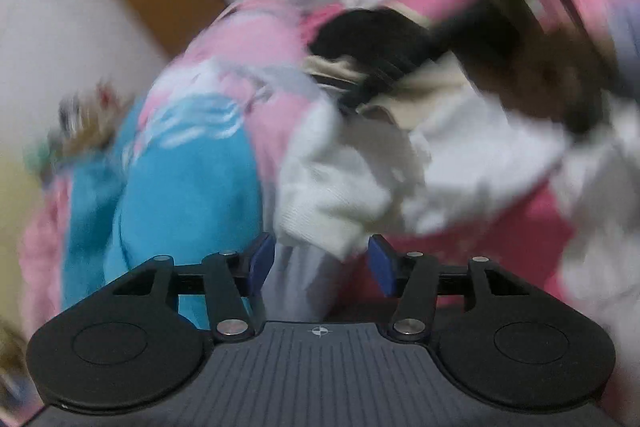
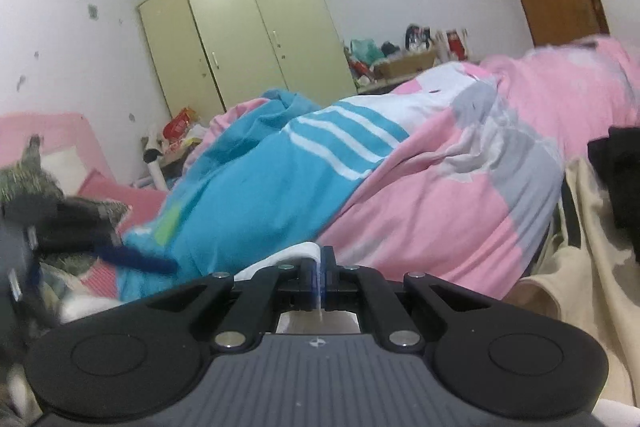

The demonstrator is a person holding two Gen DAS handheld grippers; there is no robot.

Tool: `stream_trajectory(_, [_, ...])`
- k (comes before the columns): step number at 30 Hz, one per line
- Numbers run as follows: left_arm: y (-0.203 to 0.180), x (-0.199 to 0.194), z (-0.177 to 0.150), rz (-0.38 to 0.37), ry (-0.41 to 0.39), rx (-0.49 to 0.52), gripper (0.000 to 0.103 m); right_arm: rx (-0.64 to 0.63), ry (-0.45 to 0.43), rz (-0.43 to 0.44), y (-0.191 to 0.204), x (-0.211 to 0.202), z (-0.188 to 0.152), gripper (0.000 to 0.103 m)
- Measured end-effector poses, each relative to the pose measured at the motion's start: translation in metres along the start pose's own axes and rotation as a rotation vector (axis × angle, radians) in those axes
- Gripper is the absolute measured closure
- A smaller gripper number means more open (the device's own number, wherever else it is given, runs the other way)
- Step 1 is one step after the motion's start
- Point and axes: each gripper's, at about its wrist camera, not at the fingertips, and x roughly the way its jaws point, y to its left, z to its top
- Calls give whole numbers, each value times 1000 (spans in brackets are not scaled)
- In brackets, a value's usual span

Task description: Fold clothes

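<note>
Two grippers work over a bed heaped with laundry, and the largest thing in both views is the pink quilt (image 2: 460,195), patched with grey, white and striped blue, which bulks up straight ahead of the right gripper's fingers and fills the ground beyond them. In the blurred left wrist view the same quilt (image 1: 248,39) lies ahead and to the left of the left gripper's fingers, its blue part (image 1: 176,187) closest on that side. Behind it, far past the right fingers and to their left, stands a pale green wardrobe (image 2: 248,39) against the wall. A beige garment (image 2: 592,239) and a black garment (image 2: 616,167) lie off to the right of the right fingers. The white garment (image 1: 352,183) is the piece being handled: it hangs crumpled just ahead of the left gripper (image 1: 322,263), its lower edge dipping toward the gap between the blue pads (image 1: 262,261). Those pads stand partly apart and neither presses on the cloth. The right gripper (image 2: 320,271) has its fingers pinched tight together on a thin white fold of cloth (image 2: 292,253) that curls out to the left of the fingers; whether it is the same white piece cannot be told.
</note>
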Motion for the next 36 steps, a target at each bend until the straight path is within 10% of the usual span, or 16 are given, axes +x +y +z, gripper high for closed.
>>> stream_trajectory(5, [-20,14,-3,172,-86,135,40,54,10,16,-4,-8,18,101])
stream_trajectory(12, [-3,-3,8,179,-250,-20,47,15,42,-15,5,4,28,101])
stream_trajectory(14, [3,-2,9,192,-250,-47,99,36,39,5,5,7,30,101])
stream_trajectory(22, [90,6,3,98,-241,-524,100,-23,26,-17,16,27,34,101])
stream_trajectory(31, [168,61,10,110,-175,-770,100,-25,-29,-61,11,86,55,97])
stream_trajectory(36, [181,90,13,113,-67,-747,96,21,-84,-58,9,101,68,95])
